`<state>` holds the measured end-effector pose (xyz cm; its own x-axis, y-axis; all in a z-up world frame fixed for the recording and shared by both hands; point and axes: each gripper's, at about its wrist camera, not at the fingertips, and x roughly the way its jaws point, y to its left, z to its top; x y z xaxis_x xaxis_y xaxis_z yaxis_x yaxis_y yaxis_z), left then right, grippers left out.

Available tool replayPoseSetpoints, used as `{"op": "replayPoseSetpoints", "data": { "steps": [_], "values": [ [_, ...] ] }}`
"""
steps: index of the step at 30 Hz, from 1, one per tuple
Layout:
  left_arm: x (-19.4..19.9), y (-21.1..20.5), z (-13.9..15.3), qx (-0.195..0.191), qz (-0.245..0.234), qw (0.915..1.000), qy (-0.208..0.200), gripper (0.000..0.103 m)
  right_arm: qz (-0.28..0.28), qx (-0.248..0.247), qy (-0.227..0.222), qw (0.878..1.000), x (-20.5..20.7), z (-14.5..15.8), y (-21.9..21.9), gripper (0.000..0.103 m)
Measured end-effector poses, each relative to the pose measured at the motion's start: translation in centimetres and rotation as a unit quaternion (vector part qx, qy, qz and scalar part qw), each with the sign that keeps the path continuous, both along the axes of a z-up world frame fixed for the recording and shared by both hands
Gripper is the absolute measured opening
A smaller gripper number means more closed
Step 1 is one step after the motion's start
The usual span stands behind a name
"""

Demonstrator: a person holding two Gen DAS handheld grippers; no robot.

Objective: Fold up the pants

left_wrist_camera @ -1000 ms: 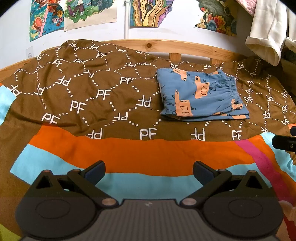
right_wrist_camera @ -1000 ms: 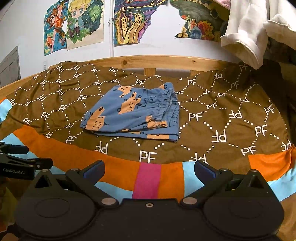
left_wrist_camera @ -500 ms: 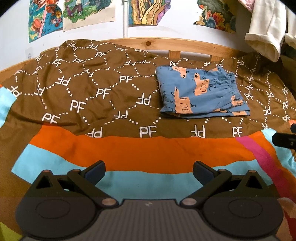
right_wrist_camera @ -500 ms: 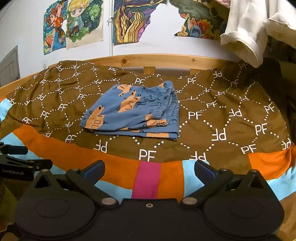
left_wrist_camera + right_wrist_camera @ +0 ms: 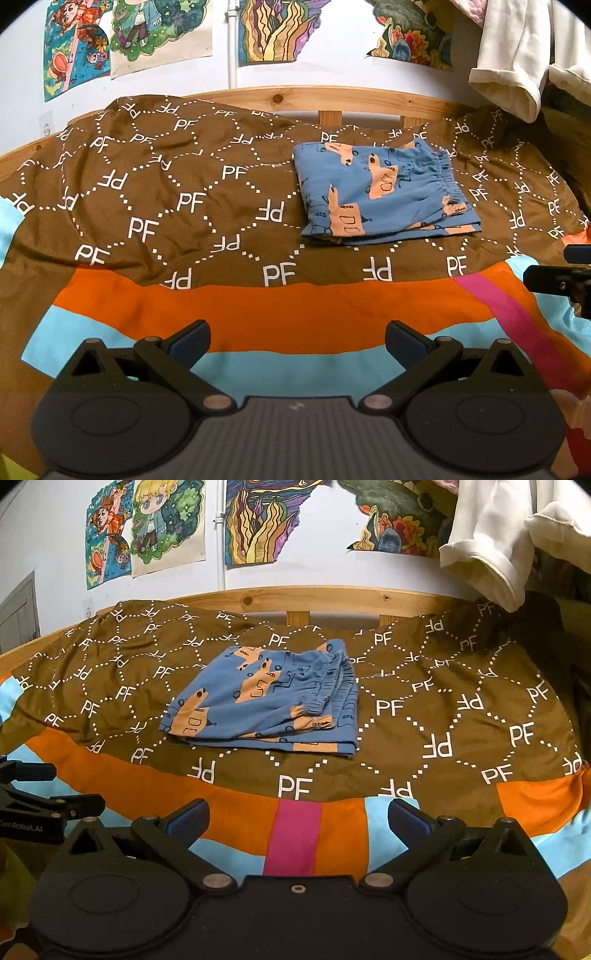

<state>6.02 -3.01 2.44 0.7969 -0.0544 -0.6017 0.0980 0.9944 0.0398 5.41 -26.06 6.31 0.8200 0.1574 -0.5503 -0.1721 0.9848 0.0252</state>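
We hold both the left tool (image 5: 297, 341) and right tool (image 5: 297, 819) open and empty, well clear of the folded blue cotton pants with orange prints (image 5: 266, 701) on the brown patterned bedspread (image 5: 443, 716), where a careless reach could snag the loose top layer and undo the fold

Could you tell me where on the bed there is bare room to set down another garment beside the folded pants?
The brown bedspread lies bare left of the folded pants, up to the wooden rail. A narrower bare patch lies on their right. The striped front edge is crowded by both open grippers.
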Motion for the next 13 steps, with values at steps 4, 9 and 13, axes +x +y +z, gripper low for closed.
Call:
{"op": "replayPoseSetpoints", "data": {
  "steps": [4, 9, 13],
  "values": [
    [0.01, 0.08, -0.01, 0.003, 0.0, 1.0, 0.001, 0.103, 0.0, 0.0, 0.0, 1.0, -0.03, 0.02, 0.0, 0.102],
    [-0.05, 0.08, -0.01, 0.002, 0.001, 1.0, 0.001, 0.103, 0.0, 0.0, 0.001, 1.0, 0.01, 0.0, -0.05, 0.102],
    [-0.07, 0.15, 0.02, 0.002, 0.002, 1.0, 0.001, 0.103, -0.001, 0.0, 0.002, 1.0, -0.05, 0.0, -0.06, 0.102]
  ]
}}
